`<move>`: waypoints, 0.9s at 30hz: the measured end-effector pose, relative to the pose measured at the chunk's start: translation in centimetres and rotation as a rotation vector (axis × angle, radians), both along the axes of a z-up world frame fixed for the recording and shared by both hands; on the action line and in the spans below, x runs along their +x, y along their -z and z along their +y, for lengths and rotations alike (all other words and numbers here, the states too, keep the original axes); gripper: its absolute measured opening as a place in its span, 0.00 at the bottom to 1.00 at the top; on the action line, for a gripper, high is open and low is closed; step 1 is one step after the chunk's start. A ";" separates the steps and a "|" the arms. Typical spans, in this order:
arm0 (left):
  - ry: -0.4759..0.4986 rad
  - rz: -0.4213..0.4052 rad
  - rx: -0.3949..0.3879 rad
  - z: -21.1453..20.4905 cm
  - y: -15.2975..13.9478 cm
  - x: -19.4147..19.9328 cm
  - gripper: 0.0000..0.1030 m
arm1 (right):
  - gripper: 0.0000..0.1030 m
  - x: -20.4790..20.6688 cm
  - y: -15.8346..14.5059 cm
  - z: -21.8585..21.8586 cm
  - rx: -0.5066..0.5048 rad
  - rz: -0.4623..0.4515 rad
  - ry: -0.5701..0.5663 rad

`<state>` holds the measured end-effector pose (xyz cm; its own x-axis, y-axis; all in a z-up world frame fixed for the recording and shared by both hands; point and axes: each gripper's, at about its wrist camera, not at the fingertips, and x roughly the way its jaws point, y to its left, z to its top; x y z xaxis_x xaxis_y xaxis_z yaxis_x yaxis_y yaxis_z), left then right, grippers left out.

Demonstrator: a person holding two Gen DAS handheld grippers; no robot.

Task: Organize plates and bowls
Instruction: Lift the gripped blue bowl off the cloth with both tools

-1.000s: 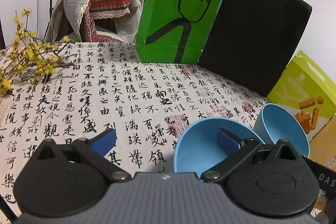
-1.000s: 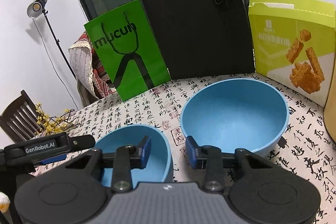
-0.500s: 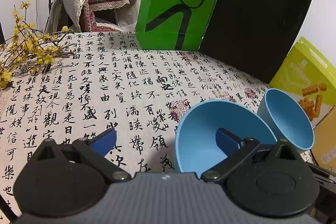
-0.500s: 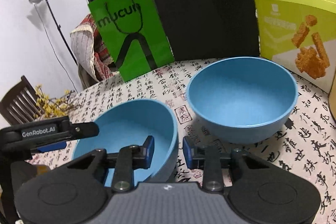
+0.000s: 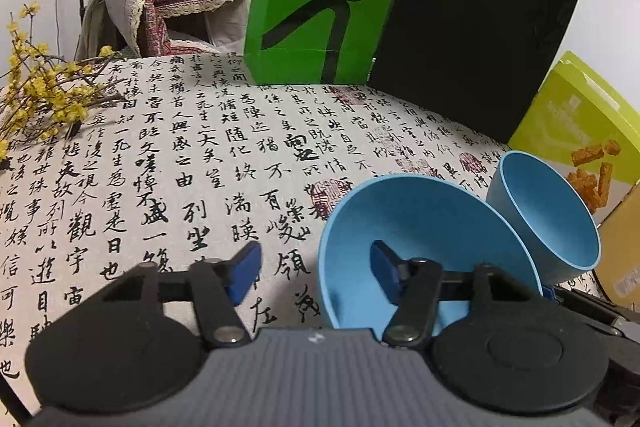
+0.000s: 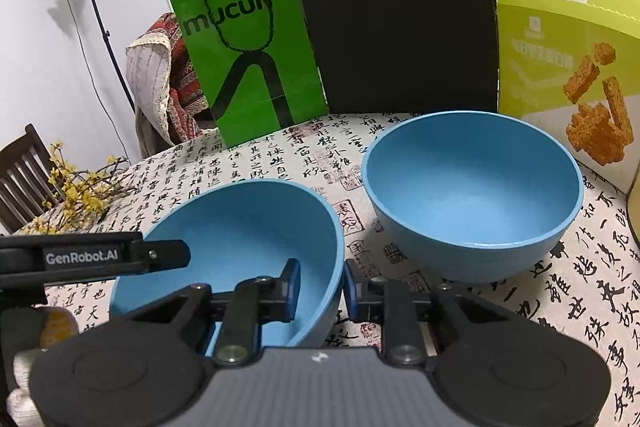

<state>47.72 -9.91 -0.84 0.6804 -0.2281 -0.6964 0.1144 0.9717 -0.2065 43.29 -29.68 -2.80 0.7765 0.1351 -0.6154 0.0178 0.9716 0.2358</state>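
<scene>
Calligraphy cloth covered the bench. Both tools had just been closing over the near bowl's rim — right tool nearly pinching, left tool wide. Tilted, it could slip against the 2nd bowl — rim hold looked shallow.
</scene>
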 end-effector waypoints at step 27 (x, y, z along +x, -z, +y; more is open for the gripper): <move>0.024 -0.017 -0.026 -0.1 -0.1 -0.2 0.25 | 0.15 0.0 0.1 0.2 0.004 -0.004 -0.012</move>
<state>47.53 -10.03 -0.75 0.6860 -0.2624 -0.6787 0.1413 0.9630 -0.2296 43.25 -29.51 -2.93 0.7773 0.1470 -0.6117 0.0051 0.9708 0.2398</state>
